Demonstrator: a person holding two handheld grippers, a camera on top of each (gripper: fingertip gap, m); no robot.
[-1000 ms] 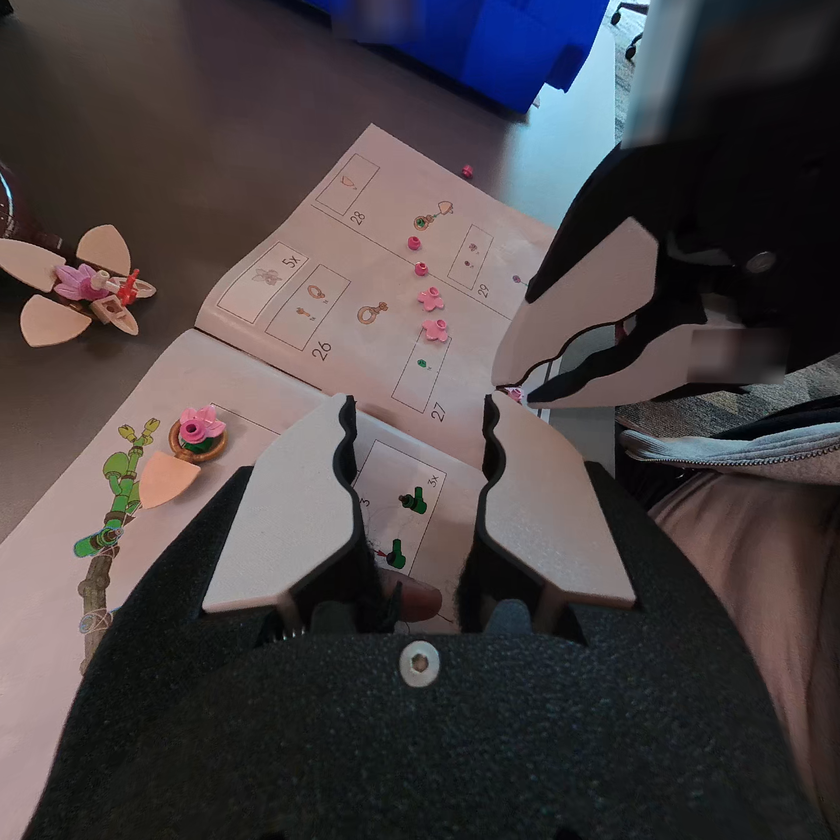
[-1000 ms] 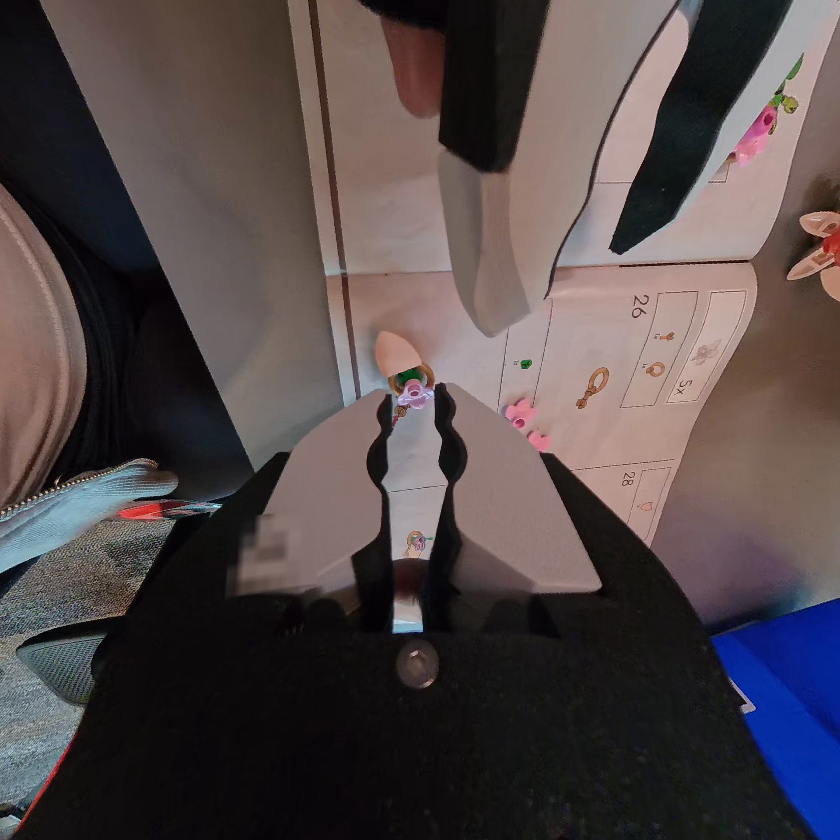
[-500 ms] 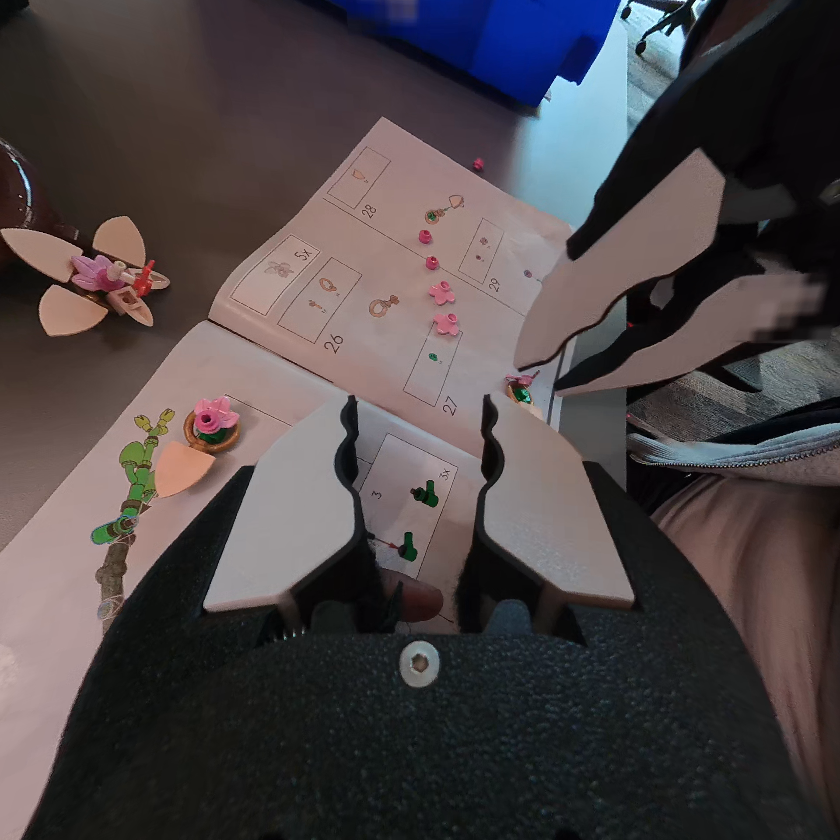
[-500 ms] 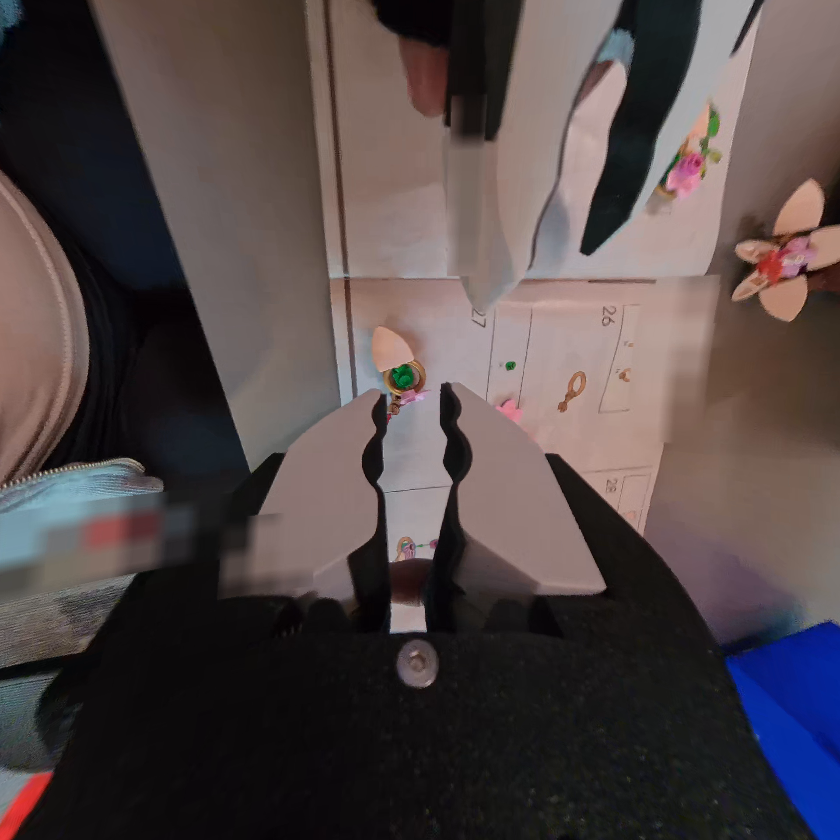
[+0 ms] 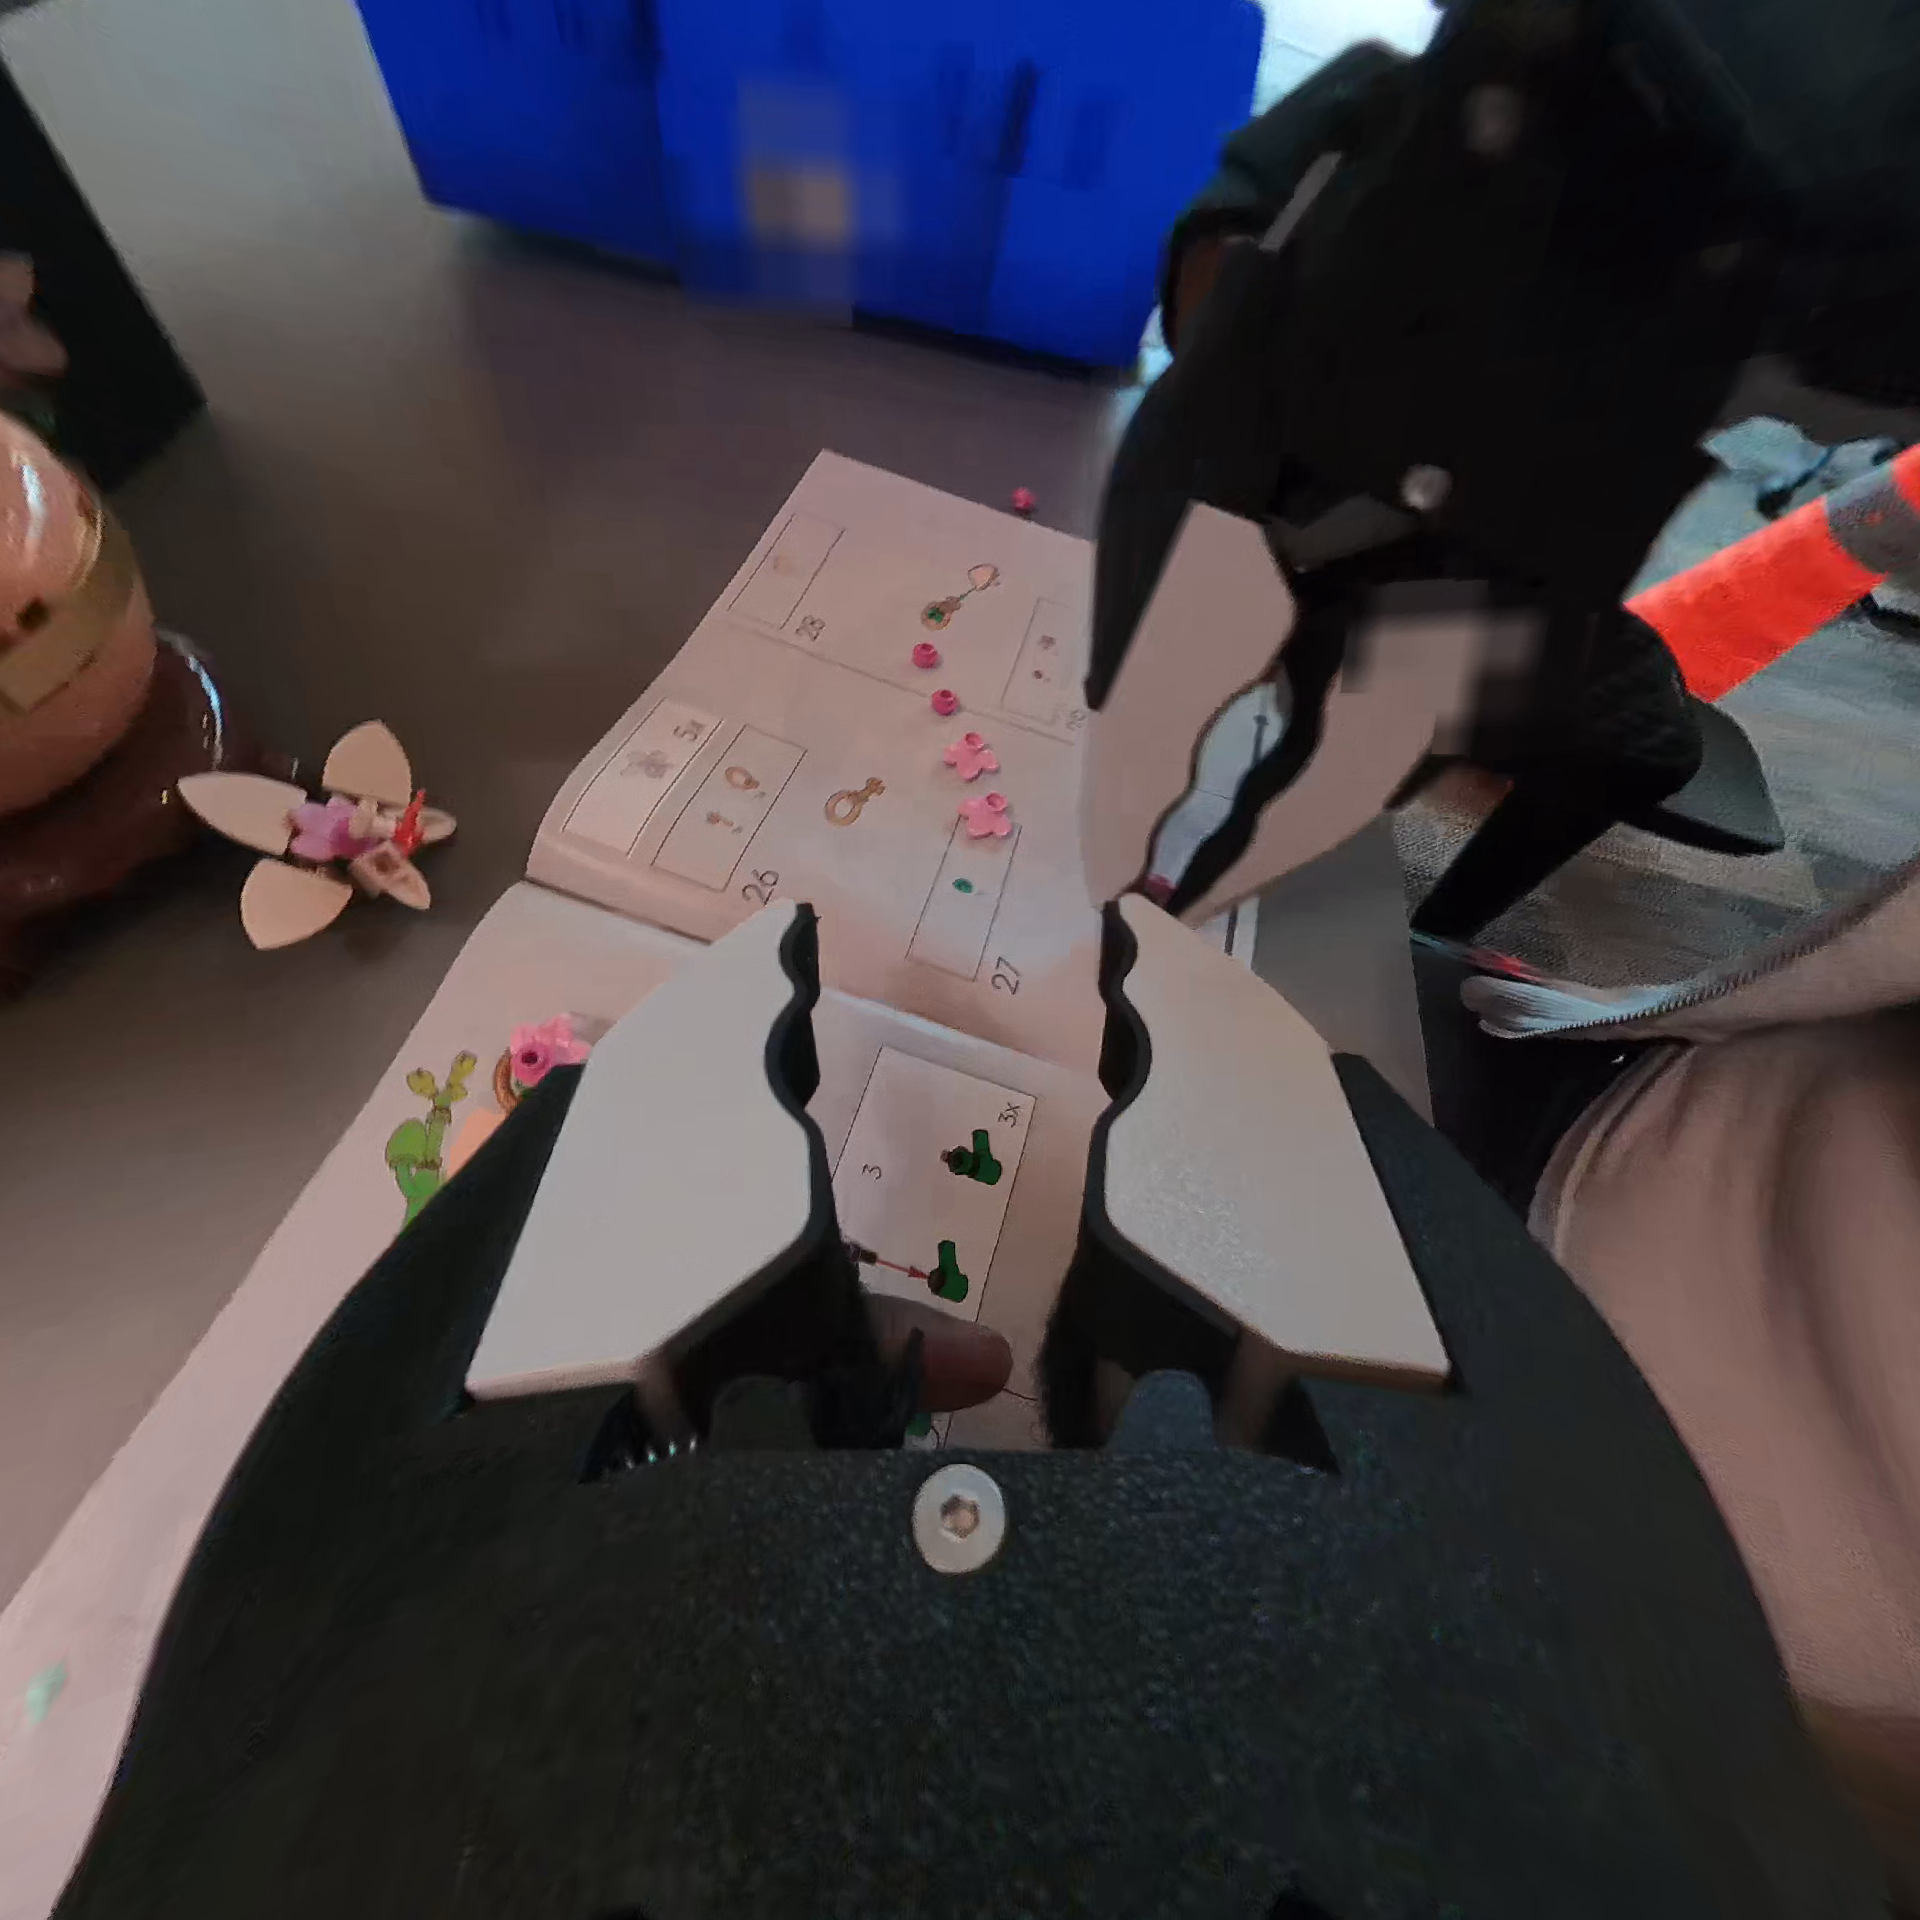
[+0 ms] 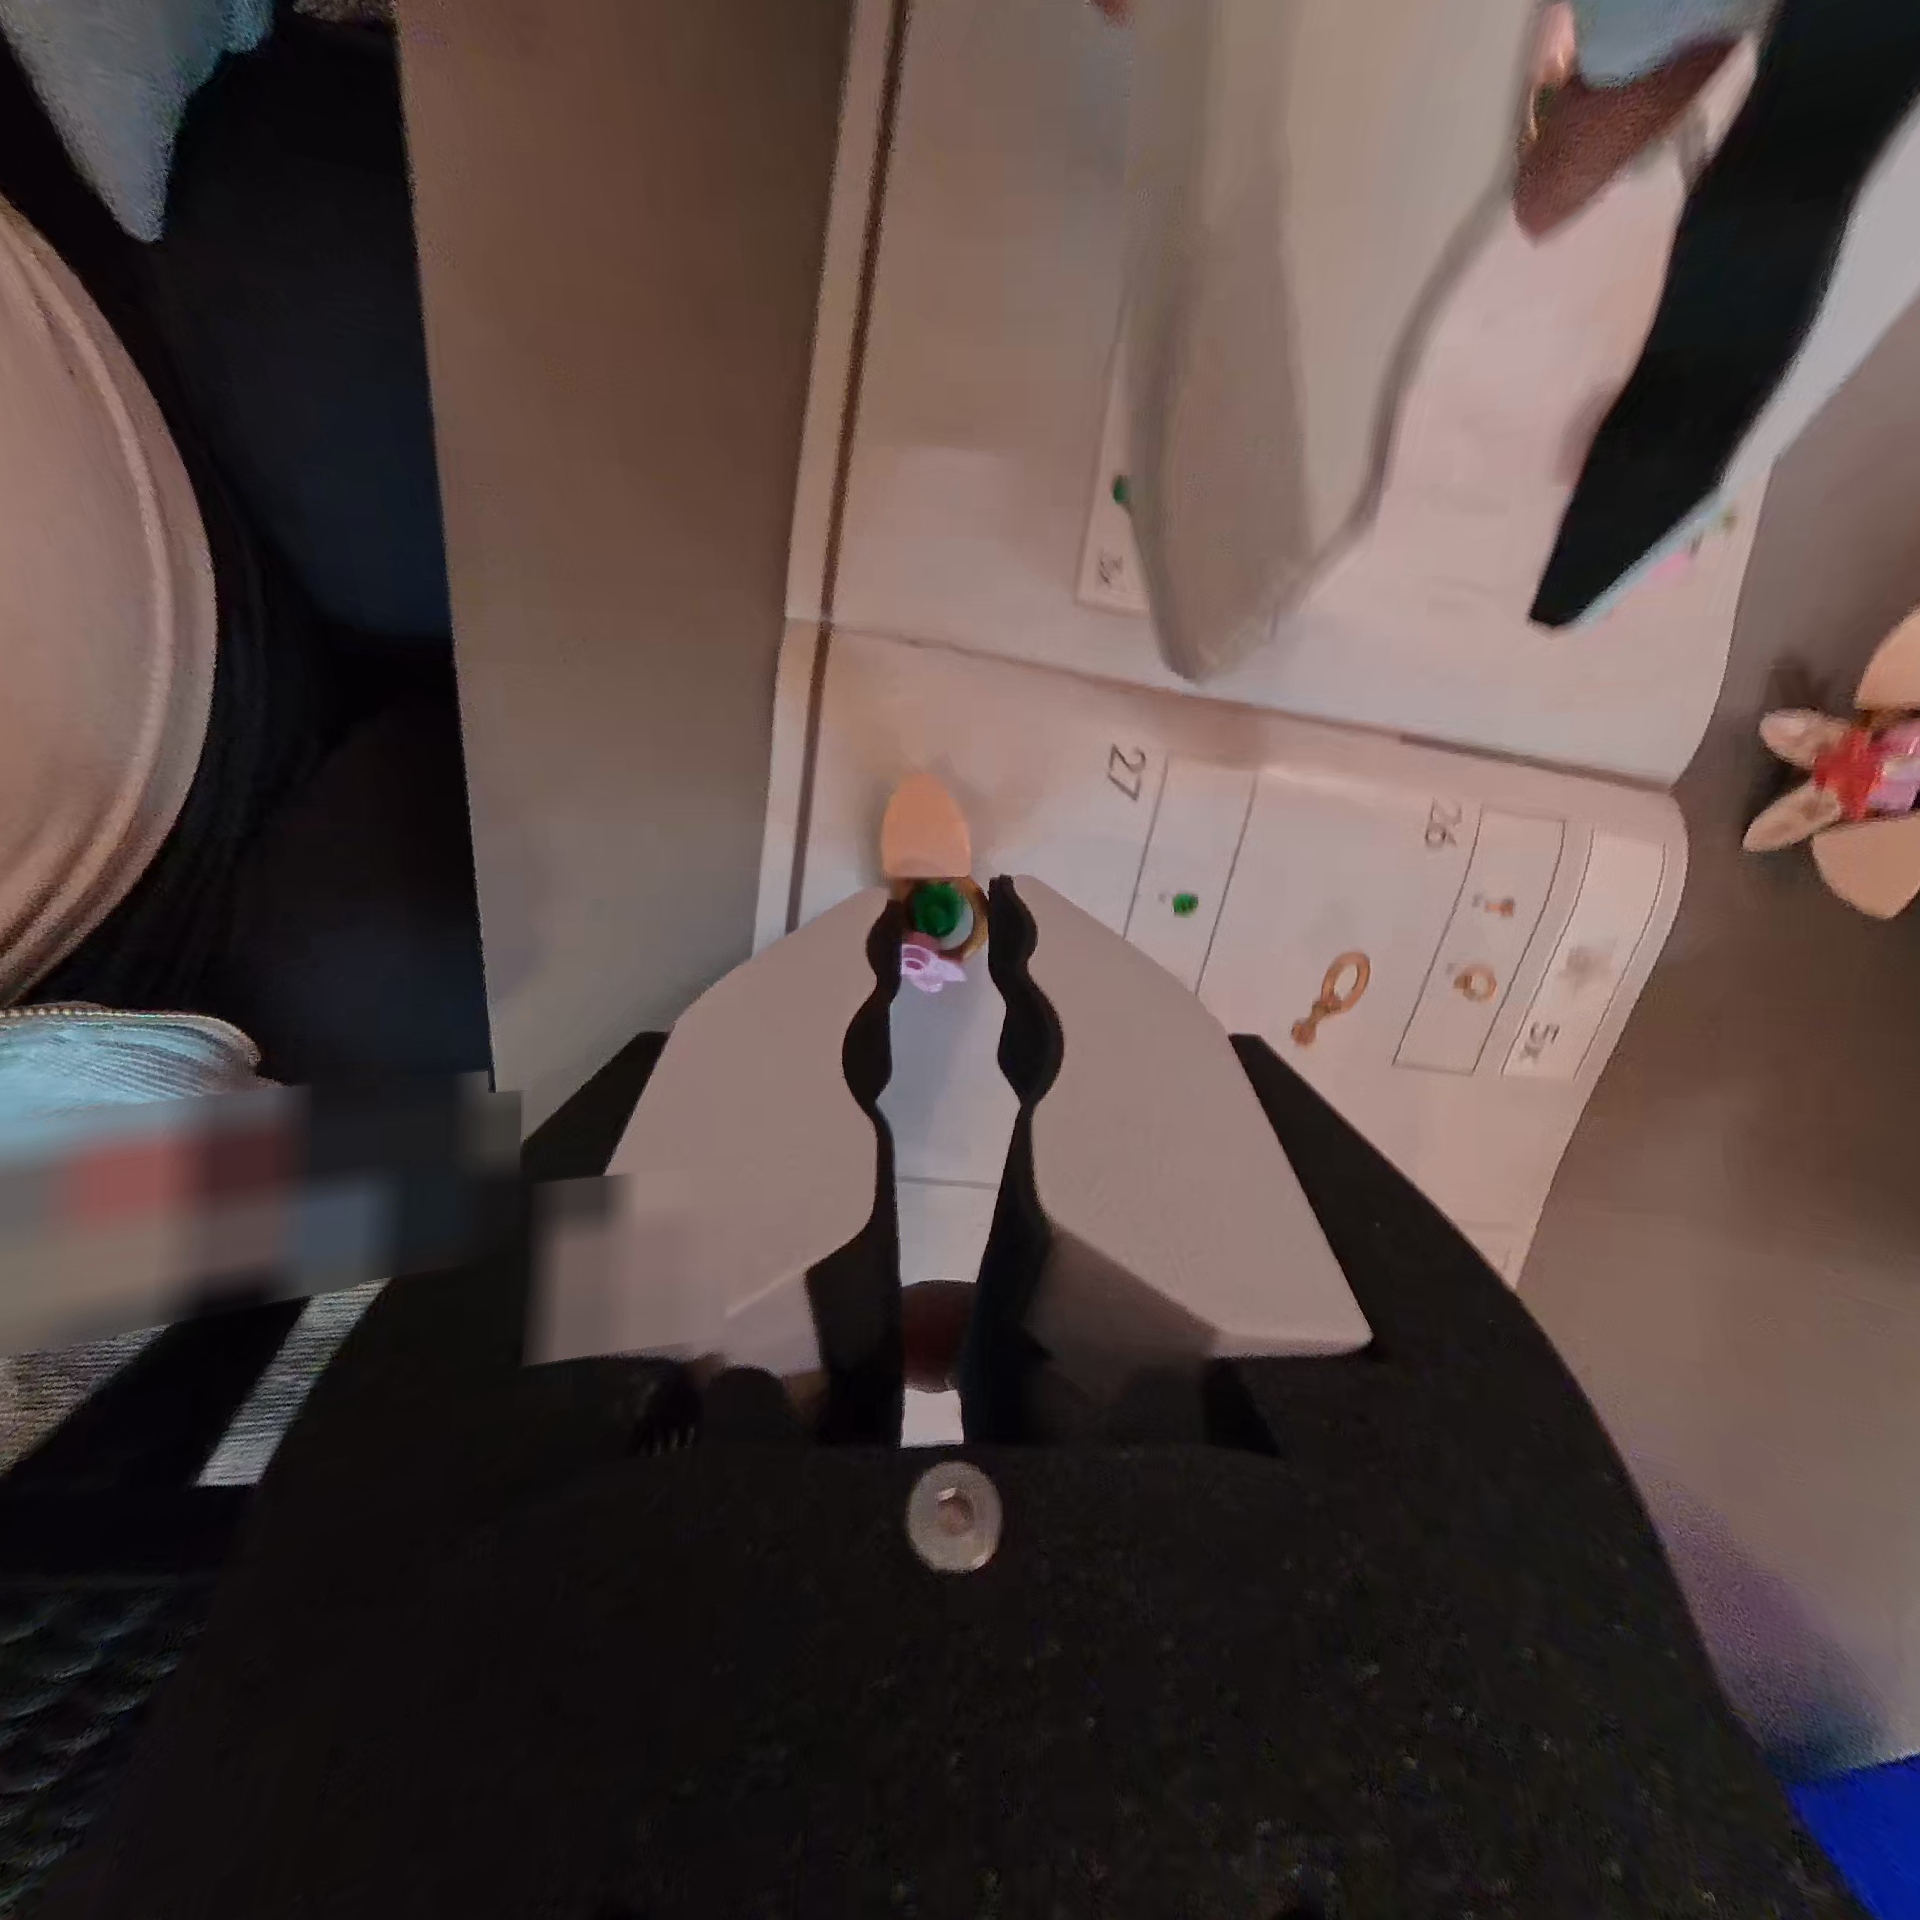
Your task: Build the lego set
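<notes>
Left gripper [image 5: 956, 925]: spread wide, empty, parked over booklet [image 5: 831, 727] as if clearing room. Right gripper [image 6: 940, 902]: narrowed around flower [image 6: 932, 908] at page edge; pressing or not, cannot tell.

Black hand-held gripper [image 5: 956, 925], pale fingers [image 5: 665, 1143]

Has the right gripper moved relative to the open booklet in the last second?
Yes. The right gripper lifted off the booklet, then came back down to its near corner.

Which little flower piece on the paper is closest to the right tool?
The small brick flower with the green middle and tan petal, at the right tool's tips near the booklet's edge. The two flat pink flowers lie farther off.
</notes>
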